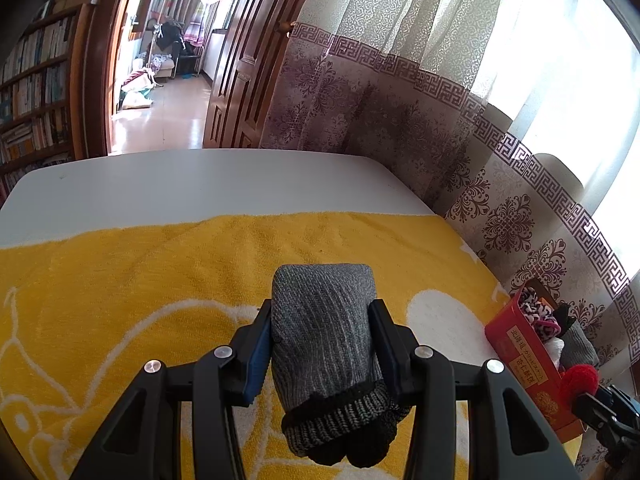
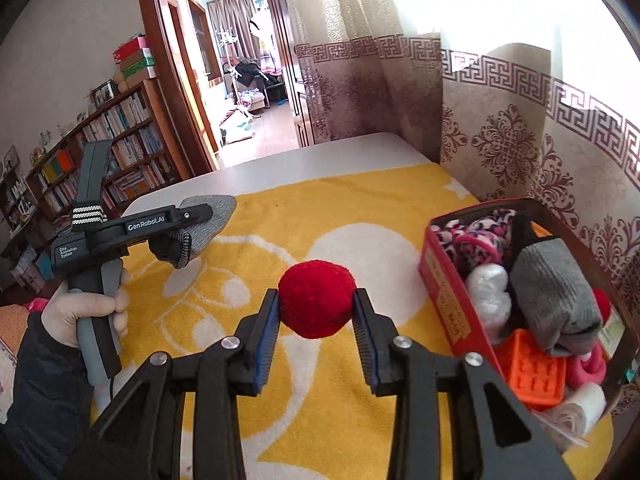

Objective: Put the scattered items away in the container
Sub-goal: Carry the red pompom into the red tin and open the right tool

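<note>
1. Clamping a fuzzy red yarn pom-pom (image 2: 316, 299), your right gripper (image 2: 316, 312) holds it left of the red cardboard box (image 2: 448, 276).
2. Your left gripper (image 1: 322, 344) pinches a rolled grey knit sock (image 1: 326, 344), farther left of that box.
3. Most items already fill the box; these two remain.

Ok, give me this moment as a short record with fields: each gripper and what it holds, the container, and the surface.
left gripper: shut on the grey sock, held above the towel
right gripper: shut on the red pompom
container: red box at the right, by the curtain, already holding another grey sock, fuzzy pink items and an orange tray
surface: yellow towel over a white table
</note>
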### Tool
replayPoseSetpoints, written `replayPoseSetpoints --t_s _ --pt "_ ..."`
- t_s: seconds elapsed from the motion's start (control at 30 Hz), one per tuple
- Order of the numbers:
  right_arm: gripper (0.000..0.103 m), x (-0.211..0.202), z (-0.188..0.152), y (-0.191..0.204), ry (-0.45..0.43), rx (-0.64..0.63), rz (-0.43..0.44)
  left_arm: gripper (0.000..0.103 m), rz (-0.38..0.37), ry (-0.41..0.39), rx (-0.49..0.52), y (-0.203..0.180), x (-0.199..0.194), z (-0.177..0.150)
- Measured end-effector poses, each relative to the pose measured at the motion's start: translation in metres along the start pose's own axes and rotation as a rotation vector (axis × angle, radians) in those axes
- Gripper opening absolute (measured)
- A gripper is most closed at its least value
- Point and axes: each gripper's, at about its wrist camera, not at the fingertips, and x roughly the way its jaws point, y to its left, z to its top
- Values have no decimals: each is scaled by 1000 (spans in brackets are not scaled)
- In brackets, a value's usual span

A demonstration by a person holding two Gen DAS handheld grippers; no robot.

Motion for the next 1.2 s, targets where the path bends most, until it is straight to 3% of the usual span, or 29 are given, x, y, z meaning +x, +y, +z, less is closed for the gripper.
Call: replayPoseSetpoints --t_s 0.17,0.4,0.63,0.9,1.2 --pt "39 -49 1 -65 -71 107 -147 48 -9 0 27 -13 -2 -3" --pt "39 -75 -4 -133 -102 221 -280 48 -44 -3 94 -46 -11 -9" --pt "39 -58 6 -169 -96 270 -328 48 -75 3 160 -77 -16 -15" --pt "44 -28 18 -183 -67 281 -343 48 -89 13 182 -91 -16 -20" --pt "51 -46 7 -182 -114 285 -342 48 -108 11 221 -111 -18 -21"
